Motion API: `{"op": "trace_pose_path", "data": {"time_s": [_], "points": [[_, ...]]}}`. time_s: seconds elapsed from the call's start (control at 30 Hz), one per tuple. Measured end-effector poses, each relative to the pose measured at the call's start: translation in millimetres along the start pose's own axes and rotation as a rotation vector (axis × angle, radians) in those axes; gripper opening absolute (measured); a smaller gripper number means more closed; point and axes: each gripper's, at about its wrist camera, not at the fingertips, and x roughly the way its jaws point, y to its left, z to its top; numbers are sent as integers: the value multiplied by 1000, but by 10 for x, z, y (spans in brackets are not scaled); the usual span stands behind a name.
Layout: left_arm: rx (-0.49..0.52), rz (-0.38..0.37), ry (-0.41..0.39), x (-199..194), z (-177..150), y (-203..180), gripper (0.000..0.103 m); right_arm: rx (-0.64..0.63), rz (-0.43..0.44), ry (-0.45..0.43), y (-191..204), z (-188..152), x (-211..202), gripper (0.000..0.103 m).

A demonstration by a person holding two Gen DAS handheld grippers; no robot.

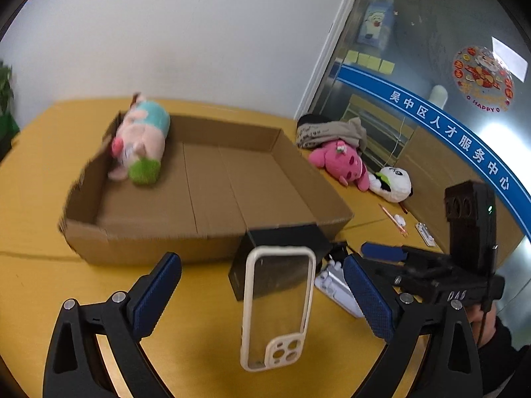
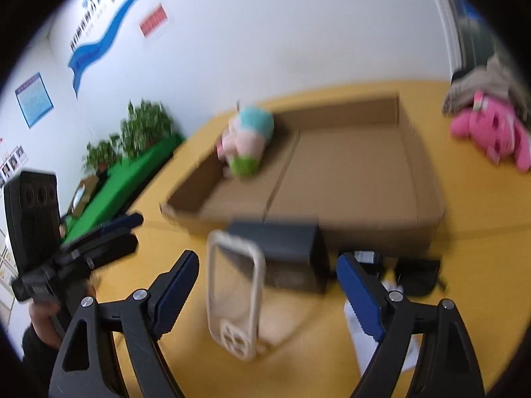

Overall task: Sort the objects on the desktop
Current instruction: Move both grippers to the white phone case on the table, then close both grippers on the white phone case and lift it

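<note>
A cream phone case (image 1: 277,308) lies on the yellow table, partly leaning on a black box (image 1: 282,258); it also shows in the right wrist view (image 2: 234,298). My left gripper (image 1: 262,288) is open, its jaws either side of the case. My right gripper (image 2: 267,287) is open too, its jaws wide around the case and the black box (image 2: 285,255). A shallow cardboard tray (image 1: 252,179) behind holds a pink-and-teal plush (image 1: 141,139) in its far left corner.
A pink plush (image 1: 341,162), a panda plush (image 1: 393,182) and a grey cloth bundle (image 1: 332,131) lie right of the tray. A white device (image 1: 335,287), a pencil (image 1: 393,220) and small white items sit at right. Plants (image 2: 132,132) stand at left.
</note>
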Motion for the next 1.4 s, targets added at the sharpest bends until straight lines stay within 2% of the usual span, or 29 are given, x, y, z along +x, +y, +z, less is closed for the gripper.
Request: {"op": "trace_pose_path", "data": {"time_s": [0.1,0.17,0.23,0.3,0.37,0.47,0.53,0.6,0.63,0.67,0.7,0.8,0.93,1.07,1.4], "points": [[-14,-14,60,186,-112,87,98,27,32,73,-11,-193,238,83],[-26,-14,105,318,-158,142,94,27,33,101,19,-257,375,82],[-32,-27,136,421,-203,178,90,19,28,116,69,-300,486,75],[-31,-34,152,474,-231,200,87,8,28,120,113,-326,548,72],[-34,-47,170,525,-272,216,78,-3,23,119,126,-342,576,70],[-39,-83,195,599,-320,225,70,-19,21,133,128,-370,616,52],[-41,-109,215,660,-359,226,65,-26,32,143,121,-394,637,34],[-35,-128,234,720,-401,226,62,-22,52,139,119,-414,644,24],[-32,-146,240,742,-423,232,57,-20,49,134,122,-415,637,22],[-38,-167,243,758,-438,249,49,-21,40,128,121,-415,629,22],[-50,-189,249,770,-454,268,45,-21,43,125,109,-410,622,21],[-44,-193,253,758,-478,259,43,1,74,126,55,-410,609,20],[-32,-186,241,680,-468,185,39,-10,75,112,71,-409,561,20],[-12,-187,196,484,-356,81,36,-13,90,48,122,-323,371,20],[23,-158,56,123,436,-125,36,-84,122,-121,374,261,-72,20]]}}
